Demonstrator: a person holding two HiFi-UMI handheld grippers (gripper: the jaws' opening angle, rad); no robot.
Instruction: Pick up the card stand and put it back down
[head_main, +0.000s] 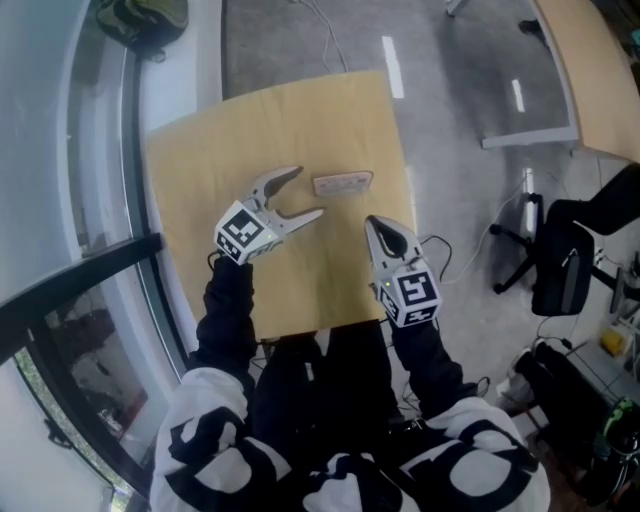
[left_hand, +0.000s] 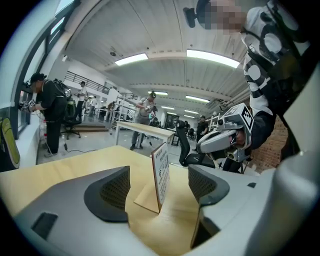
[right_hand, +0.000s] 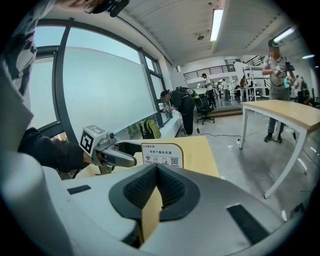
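Note:
A small wooden card stand (head_main: 342, 183) with a white printed card stands upright on the light wooden table (head_main: 200, 150). My left gripper (head_main: 308, 192) is open, and its fingertips sit at the stand's left end. In the left gripper view the card stand (left_hand: 161, 175) appears edge-on in the gap of the left gripper (left_hand: 159, 194), and neither pad touches it. My right gripper (head_main: 373, 222) is shut on nothing and hovers over the table, just right of and nearer than the stand. The right gripper view shows the card stand (right_hand: 162, 155) face-on with the left gripper (right_hand: 120, 157) beside it.
A window wall (head_main: 100, 200) runs along the table's left side. A black office chair (head_main: 565, 260) and cables (head_main: 470, 250) are on the grey floor to the right. Another table (head_main: 600, 70) stands at the upper right. Several people stand in the hall behind.

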